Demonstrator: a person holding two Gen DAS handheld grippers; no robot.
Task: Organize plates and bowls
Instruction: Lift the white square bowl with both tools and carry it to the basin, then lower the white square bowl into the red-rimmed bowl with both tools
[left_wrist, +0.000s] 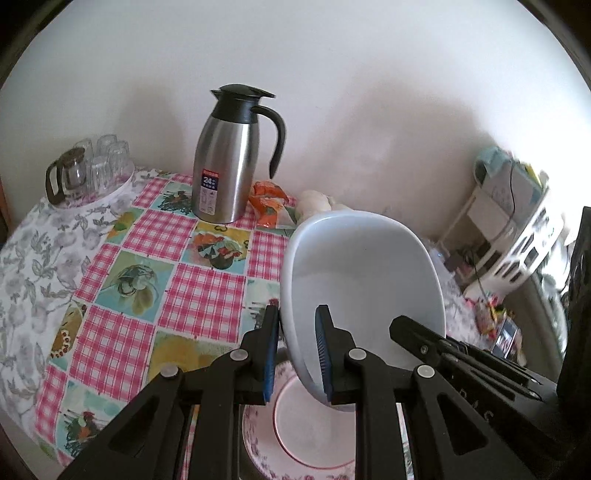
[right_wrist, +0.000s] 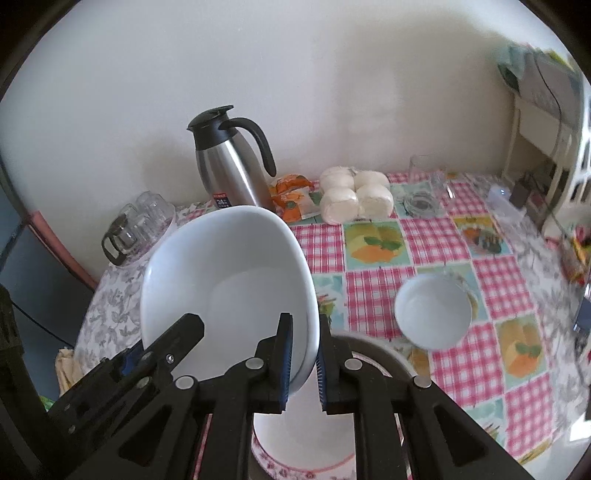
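A large white bowl (left_wrist: 365, 273) hangs tilted above the table, held at opposite rims. My left gripper (left_wrist: 298, 317) is shut on its left rim, blue pads on either side of the wall. In the right wrist view the same large white bowl (right_wrist: 229, 280) fills the left centre, and my right gripper (right_wrist: 304, 328) is shut on its right rim. Each gripper shows in the other's view: the right gripper (left_wrist: 410, 328) and the left gripper (right_wrist: 184, 328). Under the bowl lies a floral-rimmed plate (left_wrist: 306, 428), also the floral-rimmed plate (right_wrist: 295, 443). A small white bowl (right_wrist: 432, 314) sits on the checked cloth to the right.
A steel thermos jug (left_wrist: 225, 162) stands at the back by the wall, with a tray of glasses (left_wrist: 92, 166) to its left. An orange packet (right_wrist: 291, 195), wrapped white buns (right_wrist: 354, 199) and a glass ashtray (right_wrist: 421, 203) lie along the back. White shelves (left_wrist: 517, 229) stand at right.
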